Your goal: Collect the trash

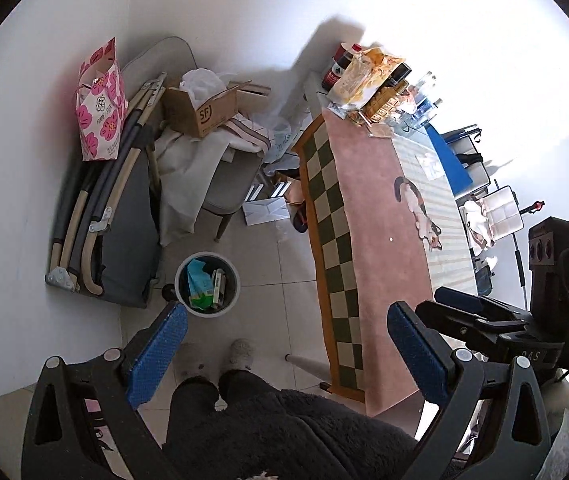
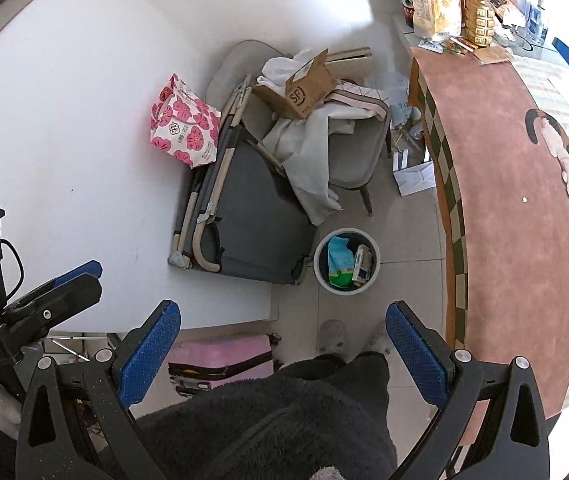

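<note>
A round bin point(image 1: 207, 284) stands on the tiled floor left of the table, also in the right wrist view point(image 2: 347, 261). It holds a teal and green packet point(image 1: 198, 282) and small boxes point(image 2: 362, 264). My left gripper point(image 1: 286, 354) is open and empty, held high above the floor near the bin. My right gripper point(image 2: 282, 354) is open and empty, also high above the floor. The right gripper shows in the left wrist view at the right point(image 1: 480, 312); the left one shows in the right wrist view point(image 2: 56, 292).
A long table with a pink cat mat point(image 1: 376, 216) is at the right; bottles and snack bags point(image 1: 368, 76) crowd its far end. A folded cot point(image 1: 112, 216), a chair with a cardboard box point(image 1: 200, 110), a flowered bag point(image 1: 100, 108) and a pink suitcase point(image 2: 220, 356) line the wall.
</note>
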`<action>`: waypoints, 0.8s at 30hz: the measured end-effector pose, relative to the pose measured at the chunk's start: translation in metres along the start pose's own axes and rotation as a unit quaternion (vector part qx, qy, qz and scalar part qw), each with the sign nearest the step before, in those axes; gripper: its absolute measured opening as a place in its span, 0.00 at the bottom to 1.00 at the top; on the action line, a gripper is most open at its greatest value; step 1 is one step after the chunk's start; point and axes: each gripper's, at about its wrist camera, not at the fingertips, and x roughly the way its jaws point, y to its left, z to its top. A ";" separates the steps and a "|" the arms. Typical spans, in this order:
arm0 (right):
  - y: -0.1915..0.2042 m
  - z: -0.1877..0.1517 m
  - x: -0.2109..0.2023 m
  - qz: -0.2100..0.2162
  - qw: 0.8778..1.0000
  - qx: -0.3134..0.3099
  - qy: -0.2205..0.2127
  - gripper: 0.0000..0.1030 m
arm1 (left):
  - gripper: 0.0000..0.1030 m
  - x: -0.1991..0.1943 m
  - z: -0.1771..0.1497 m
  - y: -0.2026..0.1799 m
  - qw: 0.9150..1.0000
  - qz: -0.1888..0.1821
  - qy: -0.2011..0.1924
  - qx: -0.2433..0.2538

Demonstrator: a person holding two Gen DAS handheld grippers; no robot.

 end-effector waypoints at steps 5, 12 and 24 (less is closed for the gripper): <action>0.001 -0.002 -0.003 0.001 1.000 -0.004 0.005 1.00 | 0.99 -0.004 -0.003 -0.002 1.000 0.000 -0.004 0.001; 0.002 -0.005 -0.005 0.003 1.000 -0.005 0.007 1.00 | 0.99 -0.005 -0.002 -0.001 1.000 -0.002 -0.003 0.003; 0.004 -0.010 -0.007 0.010 1.000 -0.011 0.015 1.00 | 1.00 -0.006 -0.005 -0.006 1.000 0.001 -0.004 0.005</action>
